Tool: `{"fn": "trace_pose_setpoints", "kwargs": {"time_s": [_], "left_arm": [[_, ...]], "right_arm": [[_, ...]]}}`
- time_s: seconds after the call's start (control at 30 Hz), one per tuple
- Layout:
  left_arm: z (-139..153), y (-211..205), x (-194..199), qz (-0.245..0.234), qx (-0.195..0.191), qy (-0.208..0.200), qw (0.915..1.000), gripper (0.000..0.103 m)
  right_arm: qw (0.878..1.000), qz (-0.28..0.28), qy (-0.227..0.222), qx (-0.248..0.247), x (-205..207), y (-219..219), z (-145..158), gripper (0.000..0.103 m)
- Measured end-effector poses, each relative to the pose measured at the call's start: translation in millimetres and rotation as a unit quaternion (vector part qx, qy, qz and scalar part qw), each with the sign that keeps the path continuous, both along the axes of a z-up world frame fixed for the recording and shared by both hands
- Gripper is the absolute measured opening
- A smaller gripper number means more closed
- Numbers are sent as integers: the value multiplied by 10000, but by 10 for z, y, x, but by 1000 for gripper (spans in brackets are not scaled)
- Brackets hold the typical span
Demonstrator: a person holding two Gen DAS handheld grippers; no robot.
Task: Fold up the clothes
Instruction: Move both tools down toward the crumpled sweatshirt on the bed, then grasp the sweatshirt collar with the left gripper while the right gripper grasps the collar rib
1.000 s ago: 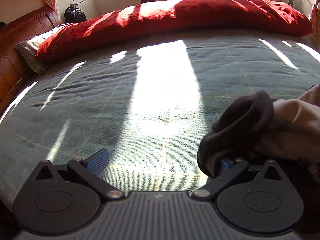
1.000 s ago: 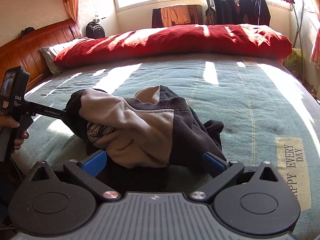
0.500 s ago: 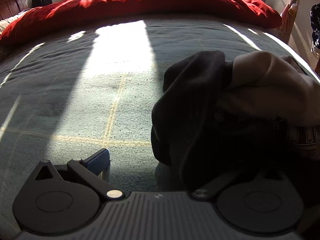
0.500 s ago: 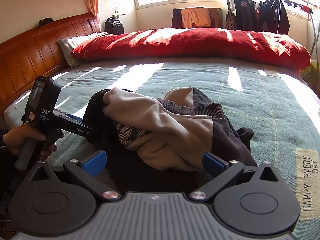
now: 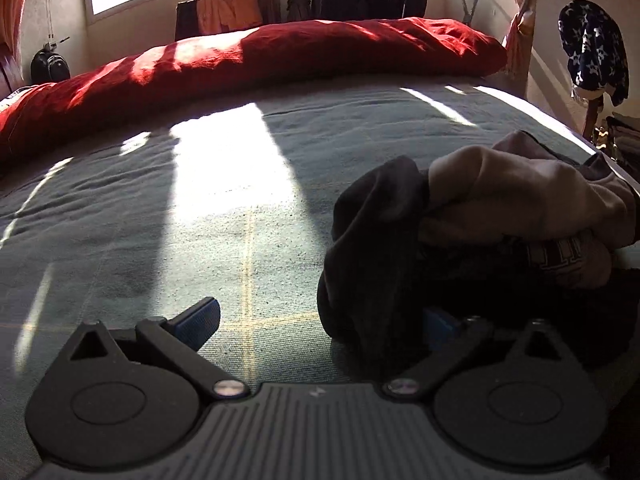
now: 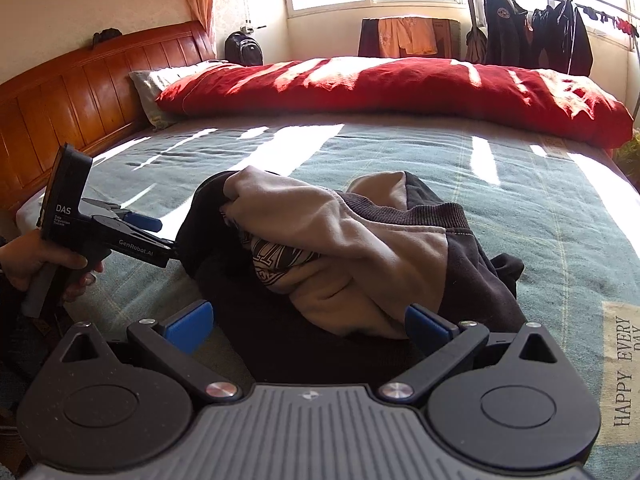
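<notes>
Since the earlier frame the left gripper has been swinging back from the sweatshirt, so more of the bedspread is showing in its view, and the right gripper has been easing closer to the heap. One crumpled black and tan sweatshirt is lying bunched on the near part of the bed, nothing folded. The right gripper's two blue fingers are standing wide apart, straddling the near edge of the cloth without clamping it. The left gripper's fingers are also spread wide, its right one buried under a dark fold. A hand is gripping the left tool's handle. Farther off, one long red quilt is lying across the bed, one pillow beside the wooden headboard.
</notes>
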State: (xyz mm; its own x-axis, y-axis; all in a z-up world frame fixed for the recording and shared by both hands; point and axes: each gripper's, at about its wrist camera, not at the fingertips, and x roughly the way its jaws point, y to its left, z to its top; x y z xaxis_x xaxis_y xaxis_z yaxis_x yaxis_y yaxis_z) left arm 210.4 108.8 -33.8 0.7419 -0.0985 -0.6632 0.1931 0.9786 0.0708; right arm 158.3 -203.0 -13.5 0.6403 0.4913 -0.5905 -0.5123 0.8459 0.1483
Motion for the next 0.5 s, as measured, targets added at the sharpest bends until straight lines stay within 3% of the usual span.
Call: {"fn": "trace_pose_setpoints", "kwargs": {"time_s": [0.13,0.33,0.43,0.5], "left_arm": [[330,-144,65,-548,-65,-447,9975,100],[476,-412,258,-966,181,-515,9938,100],[515,-497,301,-1254,81,-382,9913,83],[521,-547,302,-1348,74,-372,9901,81]], "right_arm": [[9999,-20,1,133,-2,-60,4,103],[9998,54,-172,-45,-47,-55,19,102],[9994,94,-278,-166,2,-89,82,92],[9992,144,-304,-206,75,-117,136,82]]}}
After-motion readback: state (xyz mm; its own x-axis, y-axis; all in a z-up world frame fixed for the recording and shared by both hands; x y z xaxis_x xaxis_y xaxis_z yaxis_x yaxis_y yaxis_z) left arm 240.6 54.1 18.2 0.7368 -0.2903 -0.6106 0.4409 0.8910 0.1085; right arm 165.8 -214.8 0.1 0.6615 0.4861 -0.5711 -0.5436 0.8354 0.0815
